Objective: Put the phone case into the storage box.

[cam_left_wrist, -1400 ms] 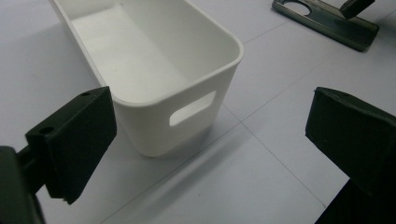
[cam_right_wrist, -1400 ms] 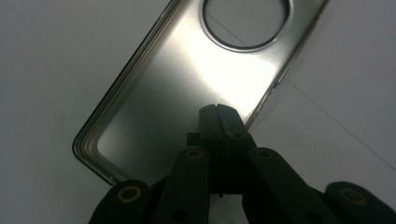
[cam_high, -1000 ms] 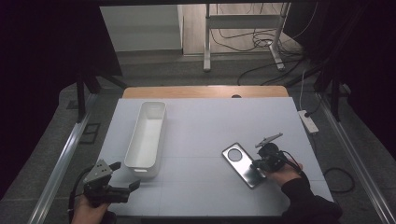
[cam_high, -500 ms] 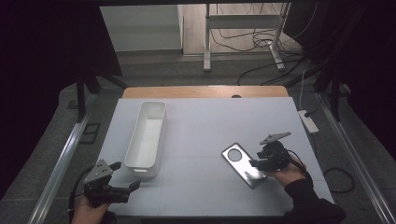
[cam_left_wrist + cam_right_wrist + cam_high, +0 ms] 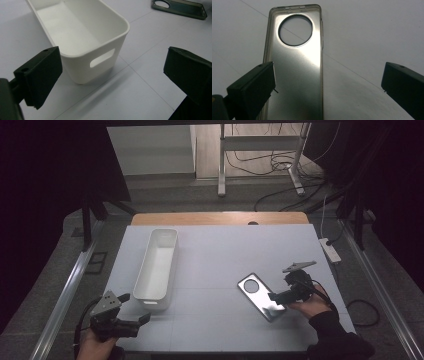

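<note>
Two grippers on the table (image 5: 215,250), one per hand, and I log them in turn.

Right gripper (image 5: 278,296): sits at the near right of the table in the high view, held by the right hand (image 5: 310,304), whose dark sleeve (image 5: 336,340) comes in from the bottom edge. Its jaws point left, toward the table's middle, with the grey three-cornered plate (image 5: 299,266) tilted up on top. The jaws have just been opening and now stand fully apart. In the right gripper view the two black jaws rise wide at either side, and the phone case (image 5: 295,65) lies flat between them, nearer the left jaw, released. No pad presses on it.

Phone case (image 5: 261,296): clear, glossy, with a round camera cut-out at its far end, lying inside up on the table right of centre, angled so its near end lies at the right gripper's jaw tips.

Left gripper (image 5: 134,320): at the near left corner, held low in the left hand (image 5: 95,344), jaws pointing right and a little away from me. In the left gripper view the jaws are spread, nothing between the pads; ahead lies the near end of the white bin (image 5: 82,37), upright and empty, its handle slot facing the camera. Bin and phone case are well apart.
</note>
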